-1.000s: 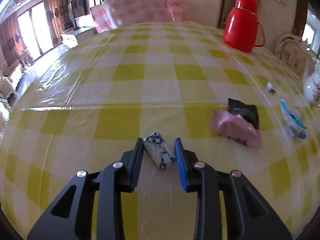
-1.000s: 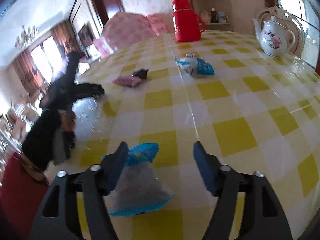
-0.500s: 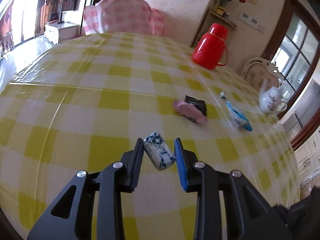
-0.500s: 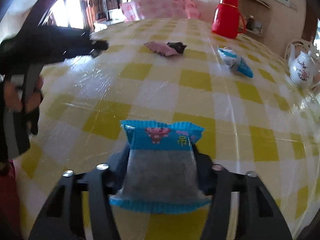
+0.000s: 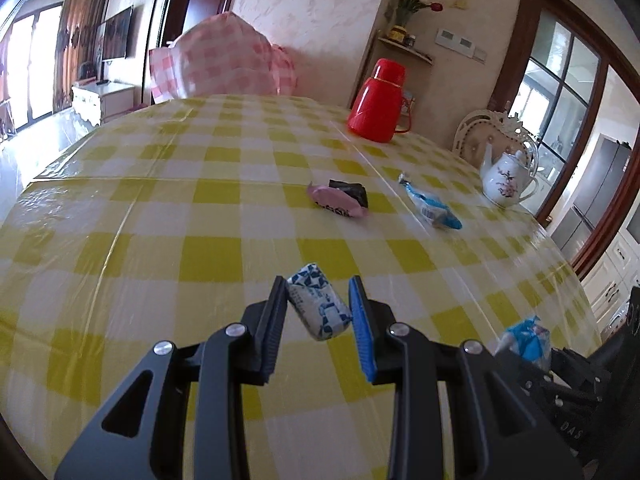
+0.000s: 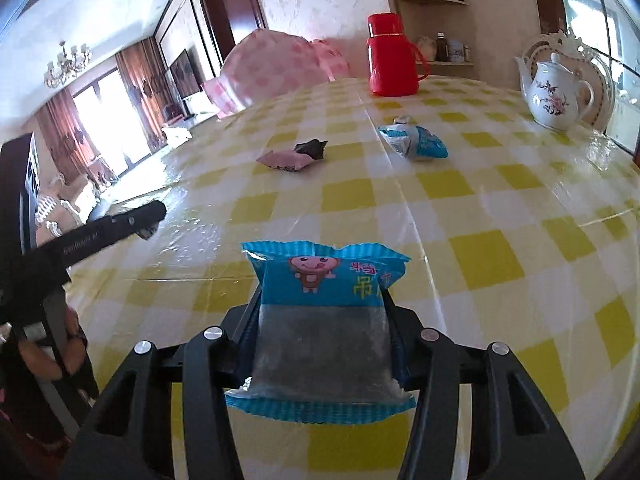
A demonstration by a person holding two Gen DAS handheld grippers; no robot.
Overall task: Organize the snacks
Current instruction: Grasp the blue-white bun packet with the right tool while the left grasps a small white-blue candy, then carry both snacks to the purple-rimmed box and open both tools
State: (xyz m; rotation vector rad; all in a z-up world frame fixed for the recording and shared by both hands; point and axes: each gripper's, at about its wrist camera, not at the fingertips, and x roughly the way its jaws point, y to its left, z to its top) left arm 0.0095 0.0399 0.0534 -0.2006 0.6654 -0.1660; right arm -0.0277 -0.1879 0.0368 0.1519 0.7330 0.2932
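My left gripper [image 5: 318,306] is shut on a small white-and-blue wrapped candy [image 5: 318,306], held above the yellow checked tablecloth [image 5: 200,200]. My right gripper [image 6: 320,320] is shut on a blue snack packet [image 6: 320,320] with a cartoon monkey, lifted off the cloth. Farther out lie a pink packet [image 5: 336,205] against a black packet [image 5: 350,190], and a blue-and-white packet [image 5: 432,208]. The right wrist view shows the same three: pink packet [image 6: 282,160], black packet [image 6: 311,148], blue-and-white packet [image 6: 416,143]. The left gripper's finger [image 6: 120,224] shows at the left there.
A red thermos jug [image 5: 378,102] stands at the far side and a white flowered teapot [image 5: 506,178] at the right. A pink checked cover [image 5: 224,60] sits beyond the table. A person's hand [image 6: 48,360] holds the left tool. The table edge curves at the right.
My right gripper shut on the blue snack packet and lifted it. My left gripper, still holding the candy, swung right and rose, bringing the teapot and the right gripper into its view.
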